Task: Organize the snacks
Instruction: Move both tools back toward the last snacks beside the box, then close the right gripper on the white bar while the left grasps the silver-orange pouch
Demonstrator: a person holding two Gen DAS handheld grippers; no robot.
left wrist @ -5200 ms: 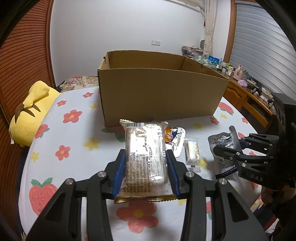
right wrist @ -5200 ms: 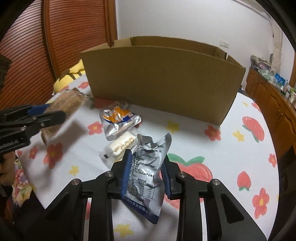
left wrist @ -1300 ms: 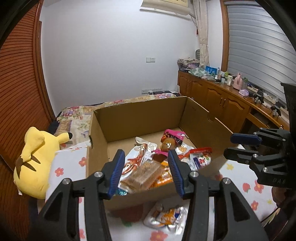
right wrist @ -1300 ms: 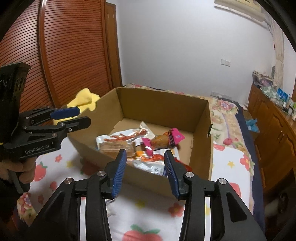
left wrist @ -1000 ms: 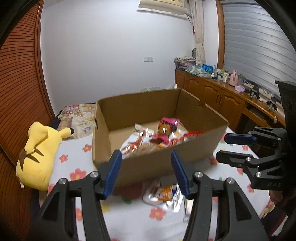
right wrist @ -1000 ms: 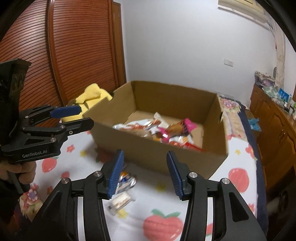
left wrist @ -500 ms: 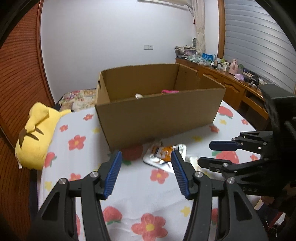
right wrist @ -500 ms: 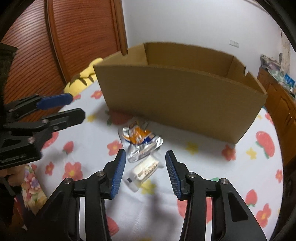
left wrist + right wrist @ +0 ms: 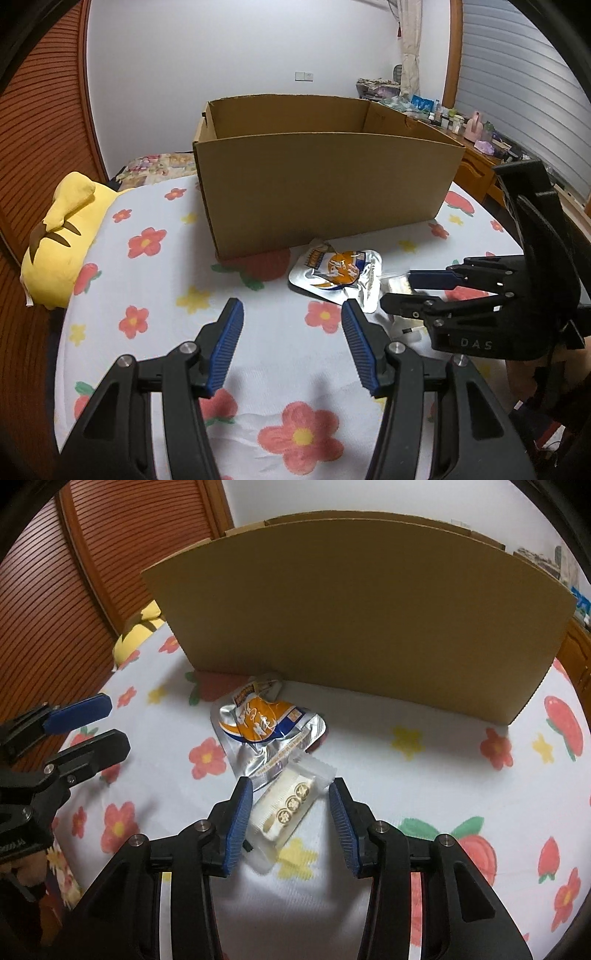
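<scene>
A big open cardboard box stands on the flowered cloth. In front of its near wall lies a silver and orange pouch. Against the pouch lies a small white wafer packet. My right gripper is open and low over the cloth. Its blue pads straddle the white packet's far end without touching it. My left gripper is open and empty, just left of and short of the pouch. The box's inside is hidden from here.
A yellow plush toy lies at the cloth's left edge. A wooden sideboard crowded with small items runs along the right wall. Slatted wooden panels stand behind on the left. A hand holds the left gripper.
Both grippers have sunk from above the box to the cloth in front of it. The packets they held earlier are gone from their jaws. The right one now straddles the white packet.
</scene>
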